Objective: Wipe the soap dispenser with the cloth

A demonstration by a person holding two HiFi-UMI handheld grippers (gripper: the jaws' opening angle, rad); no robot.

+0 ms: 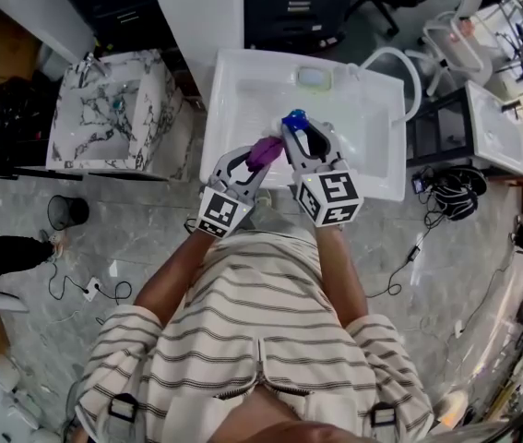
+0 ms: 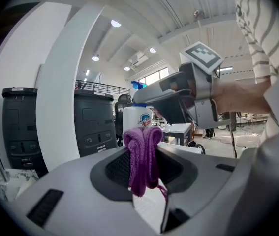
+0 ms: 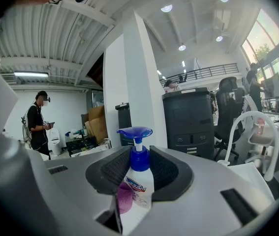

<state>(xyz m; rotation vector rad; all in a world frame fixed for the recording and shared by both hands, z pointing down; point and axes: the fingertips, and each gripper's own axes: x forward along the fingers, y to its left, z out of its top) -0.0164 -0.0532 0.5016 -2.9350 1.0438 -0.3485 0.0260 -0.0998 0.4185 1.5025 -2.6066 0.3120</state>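
The soap dispenser (image 1: 295, 118), a white bottle with a blue pump, is held over the white sink (image 1: 243, 109) with my right gripper (image 1: 303, 135) shut on its body. In the right gripper view the bottle (image 3: 139, 183) stands upright between the jaws. My left gripper (image 1: 263, 160) is shut on a folded purple cloth (image 1: 265, 150), just left of the bottle. In the left gripper view the cloth (image 2: 143, 154) sticks up between the jaws, with the bottle (image 2: 137, 118) close behind it. The right gripper view shows the cloth (image 3: 124, 196) against the bottle's lower left side.
A pale green soap bar (image 1: 314, 77) lies on the sink's back rim. A marble-patterned basin (image 1: 113, 109) stands to the left, with a black bin (image 1: 67, 212) and cables on the floor. Headphones (image 1: 455, 192) lie to the right. A person (image 3: 40, 124) stands far off.
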